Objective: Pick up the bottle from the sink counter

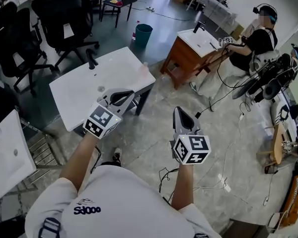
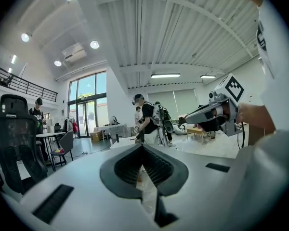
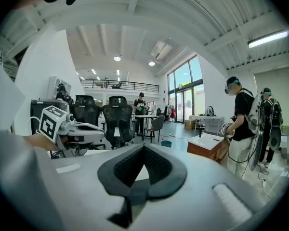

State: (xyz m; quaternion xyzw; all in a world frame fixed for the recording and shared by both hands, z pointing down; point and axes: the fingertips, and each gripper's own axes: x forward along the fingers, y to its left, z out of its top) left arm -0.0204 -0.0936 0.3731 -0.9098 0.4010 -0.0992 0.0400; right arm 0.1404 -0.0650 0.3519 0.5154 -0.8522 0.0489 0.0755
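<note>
A small clear bottle (image 1: 145,68) stands near the right corner of the white sink counter (image 1: 74,90), which carries a black faucet (image 1: 92,59). My left gripper (image 1: 123,98) hovers over the counter's near right part, short of the bottle, with its jaws closed and nothing between them. In the left gripper view the left gripper (image 2: 143,147) shows its dark pads meeting. My right gripper (image 1: 181,114) hangs over the floor to the right of the counter, also shut and empty. In the right gripper view the right gripper (image 3: 143,149) points toward office chairs.
A second sink unit on a wooden cabinet (image 1: 193,51) stands farther right, with a person (image 1: 256,43) working at it. A teal bin (image 1: 143,34) sits on the floor beyond the counter. Black chairs (image 1: 64,19) crowd the far left. Cables (image 1: 228,148) trail across the floor.
</note>
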